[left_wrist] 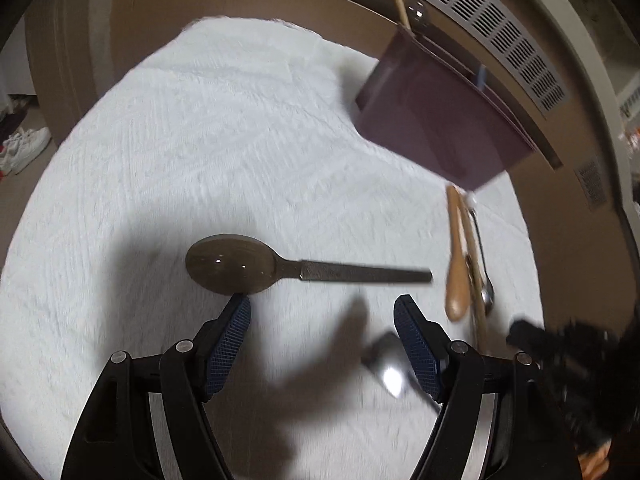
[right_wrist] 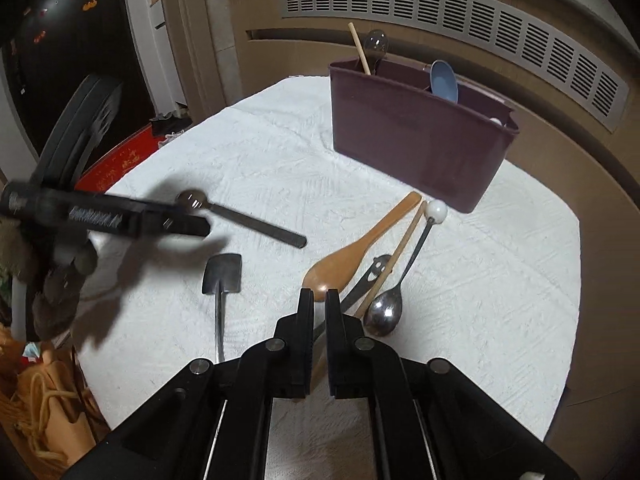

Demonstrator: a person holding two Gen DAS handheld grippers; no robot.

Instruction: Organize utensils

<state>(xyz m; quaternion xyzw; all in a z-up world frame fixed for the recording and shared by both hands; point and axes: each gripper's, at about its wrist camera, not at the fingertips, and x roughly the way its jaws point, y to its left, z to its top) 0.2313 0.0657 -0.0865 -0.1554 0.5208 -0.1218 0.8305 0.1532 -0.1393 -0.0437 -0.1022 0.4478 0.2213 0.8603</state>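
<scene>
Maroon utensil caddy [right_wrist: 416,144] upright at the far side of the worktop [right_wrist: 480,280], on a white textured cloth [right_wrist: 260,152]. Divided inside into compartments; exact count hard to tell. In the left end: a pale wooden stick [right_wrist: 359,49] and a clear rounded spoon [right_wrist: 377,45], both leaning against the rim. In the middle section: a blue spoon [right_wrist: 444,80], bowl up. At the right end, something small and white [right_wrist: 496,121] just peeking over the rim, too little visible to name.

Loose on the cloth, just in front of the caddy: a wooden spoon [right_wrist: 352,248], a chopstick [right_wrist: 396,260], a slotted dark utensil [right_wrist: 368,276] and a metal spoon with a white ball end [right_wrist: 390,308], all bunched and overlapping. Farther left, apart from these: a small metal spatula [right_wrist: 222,276] and a large dark spoon [left_wrist: 240,266] lying flat, handle toward the bunch.

Left gripper [left_wrist: 322,308] released, jaws wide apart, nothing between the pads, hovering just short of the dark spoon's bowl. Right gripper [right_wrist: 316,300] clenched, above the near end of the bunch; no clear sign of anything pinched between its pads.
</scene>
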